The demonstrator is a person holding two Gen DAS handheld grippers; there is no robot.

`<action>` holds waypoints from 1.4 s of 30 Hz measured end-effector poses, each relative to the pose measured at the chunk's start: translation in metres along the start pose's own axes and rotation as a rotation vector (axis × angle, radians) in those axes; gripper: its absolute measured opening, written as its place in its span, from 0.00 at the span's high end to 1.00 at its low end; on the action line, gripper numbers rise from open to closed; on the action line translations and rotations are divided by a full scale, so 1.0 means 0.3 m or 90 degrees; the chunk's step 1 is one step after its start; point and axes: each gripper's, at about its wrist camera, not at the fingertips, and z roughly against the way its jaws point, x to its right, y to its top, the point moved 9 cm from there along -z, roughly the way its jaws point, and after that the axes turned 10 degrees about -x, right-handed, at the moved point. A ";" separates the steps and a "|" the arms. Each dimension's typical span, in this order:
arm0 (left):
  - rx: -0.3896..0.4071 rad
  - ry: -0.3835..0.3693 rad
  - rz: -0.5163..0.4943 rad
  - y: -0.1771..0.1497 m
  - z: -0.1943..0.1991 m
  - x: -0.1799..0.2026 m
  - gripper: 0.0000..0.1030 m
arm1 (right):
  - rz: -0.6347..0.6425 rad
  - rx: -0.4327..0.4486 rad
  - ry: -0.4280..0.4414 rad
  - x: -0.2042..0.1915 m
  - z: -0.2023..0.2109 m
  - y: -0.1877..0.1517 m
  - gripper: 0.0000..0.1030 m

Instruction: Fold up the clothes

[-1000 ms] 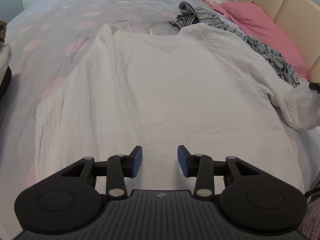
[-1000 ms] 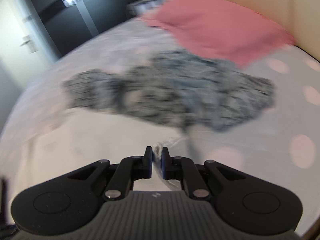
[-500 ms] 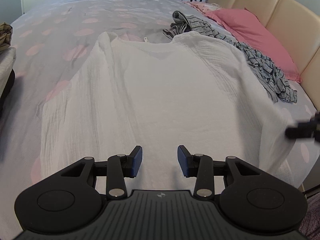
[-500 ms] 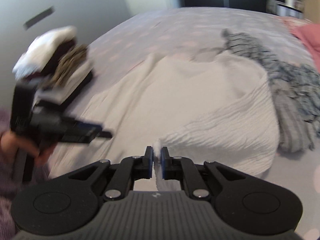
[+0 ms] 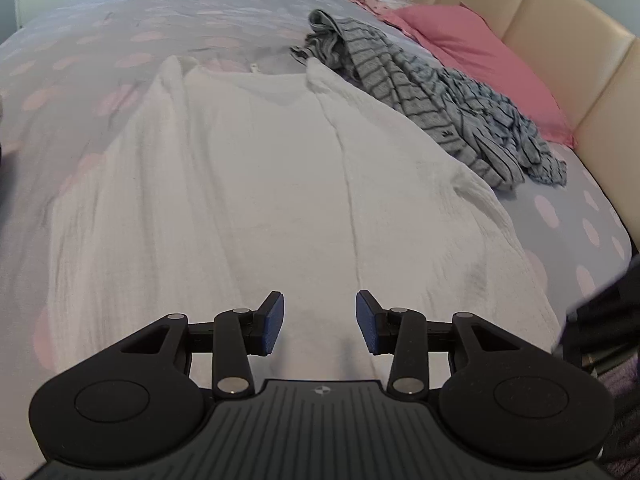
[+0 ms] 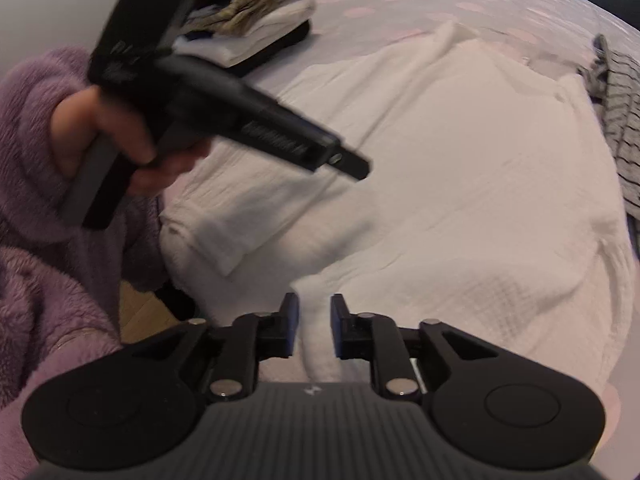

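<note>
White shirt [image 5: 280, 184] is lying flat on the dotted bed [image 5: 80, 40].
Left gripper [image 5: 319, 322] is hovering over its hem, jaws apart and empty; right gripper [image 6: 313, 326] is parted around a fabric fold (contact unclear), beside the grey striped garment [image 5: 440, 96].

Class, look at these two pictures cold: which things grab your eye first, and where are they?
A large white shirt lies spread across the middle of the spotted bed. Beyond its right shoulder sits a crumpled grey striped garment, with a pink pillow against the headboard. In the right wrist view, the left claw hangs over the shirt.
</note>
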 end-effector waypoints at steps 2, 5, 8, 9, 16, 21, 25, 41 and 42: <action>-0.009 -0.004 -0.013 -0.012 -0.012 0.020 0.62 | -0.027 0.015 -0.011 0.048 0.021 -0.004 0.74; -0.022 -0.010 -0.031 -0.030 -0.027 0.051 0.62 | -0.073 0.029 -0.032 0.130 0.048 -0.018 0.74; -0.032 -0.020 -0.057 -0.048 -0.033 0.089 0.62 | -0.120 0.017 -0.055 0.205 0.045 -0.054 0.74; -0.033 -0.024 -0.067 -0.055 -0.033 0.103 0.62 | -0.138 0.009 -0.058 0.226 0.034 -0.076 0.74; -0.050 -0.076 -0.176 -0.140 -0.030 0.256 0.62 | -0.219 -0.039 -0.049 0.288 -0.034 -0.219 0.60; -0.038 -0.084 -0.286 -0.206 -0.016 0.376 0.54 | -0.241 -0.037 -0.054 0.319 -0.033 -0.251 0.60; -0.047 -0.061 -0.329 -0.247 -0.037 0.421 0.54 | -0.251 -0.025 -0.062 0.325 -0.016 -0.264 0.60; -0.077 -0.160 0.004 -0.150 -0.077 0.195 0.90 | -0.188 0.000 -0.036 0.201 -0.064 -0.233 0.60; -0.078 -0.168 0.020 -0.149 -0.078 0.183 0.90 | -0.192 0.007 -0.024 0.195 -0.068 -0.221 0.60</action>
